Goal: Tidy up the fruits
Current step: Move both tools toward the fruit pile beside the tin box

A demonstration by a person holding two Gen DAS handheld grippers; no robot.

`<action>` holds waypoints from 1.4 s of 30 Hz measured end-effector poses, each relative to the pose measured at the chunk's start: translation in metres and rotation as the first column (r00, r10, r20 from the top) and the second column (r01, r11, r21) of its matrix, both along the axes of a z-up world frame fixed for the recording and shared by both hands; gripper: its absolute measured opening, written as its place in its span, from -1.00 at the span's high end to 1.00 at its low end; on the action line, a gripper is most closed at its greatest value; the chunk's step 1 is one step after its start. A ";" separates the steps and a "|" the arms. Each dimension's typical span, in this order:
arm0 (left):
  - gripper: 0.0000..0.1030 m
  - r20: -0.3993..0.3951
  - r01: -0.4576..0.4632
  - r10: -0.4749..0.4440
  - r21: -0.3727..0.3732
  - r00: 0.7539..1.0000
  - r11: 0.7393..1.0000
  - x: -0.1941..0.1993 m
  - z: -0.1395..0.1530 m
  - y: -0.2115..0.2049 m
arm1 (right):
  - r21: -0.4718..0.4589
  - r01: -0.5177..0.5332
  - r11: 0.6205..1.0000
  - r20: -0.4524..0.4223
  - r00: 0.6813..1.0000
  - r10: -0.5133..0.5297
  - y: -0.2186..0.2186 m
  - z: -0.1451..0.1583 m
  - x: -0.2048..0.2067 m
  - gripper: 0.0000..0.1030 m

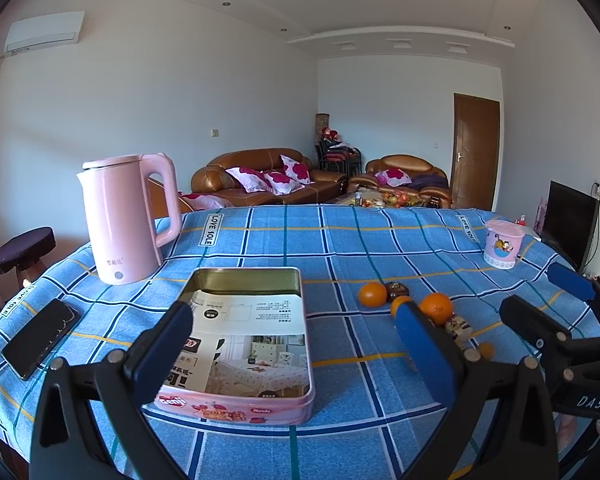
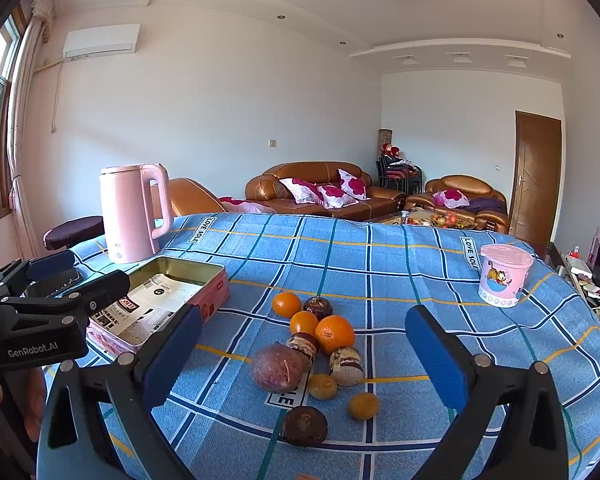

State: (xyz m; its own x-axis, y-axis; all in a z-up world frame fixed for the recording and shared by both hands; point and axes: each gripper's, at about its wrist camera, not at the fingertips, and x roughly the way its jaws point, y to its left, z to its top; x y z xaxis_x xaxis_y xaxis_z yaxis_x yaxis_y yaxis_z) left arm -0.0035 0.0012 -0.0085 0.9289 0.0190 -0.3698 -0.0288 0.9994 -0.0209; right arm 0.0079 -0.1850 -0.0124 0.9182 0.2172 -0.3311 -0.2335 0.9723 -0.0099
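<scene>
Fruit pile (image 2: 320, 360) sits on the blue checked tablecloth (image 2: 400, 272), centre-right of the table, just ahead of the R gripper (image 2: 306, 356) and framed between its two blue-padded fingers; nothing touches it. R gripper is level, low over the cloth, pointing across the table, jaws wide apart, empty.

Count in the right wrist view: 3 oranges (image 2: 334, 333) at the far end of the pile, 2 small yellow-orange fruits (image 2: 363, 405) near the front, 1 big purple-brown fruit (image 2: 278, 367), 2 dark round fruits (image 2: 304, 425) (one nearest, one by the far oranges), 2 brown/white mottled ones (image 2: 346, 365) mid-pile. Several touch each other; nearest dark one and front yellow one lie apart.

L gripper (image 1: 296, 344) also level and low, jaws wide, empty, hovering over the near end of the open pink tin (image 1: 256, 344). Tin holds only printed paper, no fruit. Pile lies to the right of the tin, well apart from L gripper.

Further out, 1 each: pink kettle (image 1: 126, 216) behind the tin, black phone (image 1: 40, 336) left of the tin, pink cup w/ lid (image 2: 504, 276) far right.
</scene>
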 end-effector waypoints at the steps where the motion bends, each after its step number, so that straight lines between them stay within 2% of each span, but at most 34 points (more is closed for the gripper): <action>1: -1.00 0.000 0.002 -0.002 0.000 1.000 1.000 0.000 0.000 0.000 | 0.000 0.000 1.000 0.001 1.000 0.000 0.000 0.000 0.000 -0.98; 42: -1.00 -0.013 -0.007 0.007 0.002 1.000 1.000 0.000 -0.008 0.009 | -0.006 0.003 1.000 -0.008 1.000 -0.003 0.001 -0.007 0.001 -0.98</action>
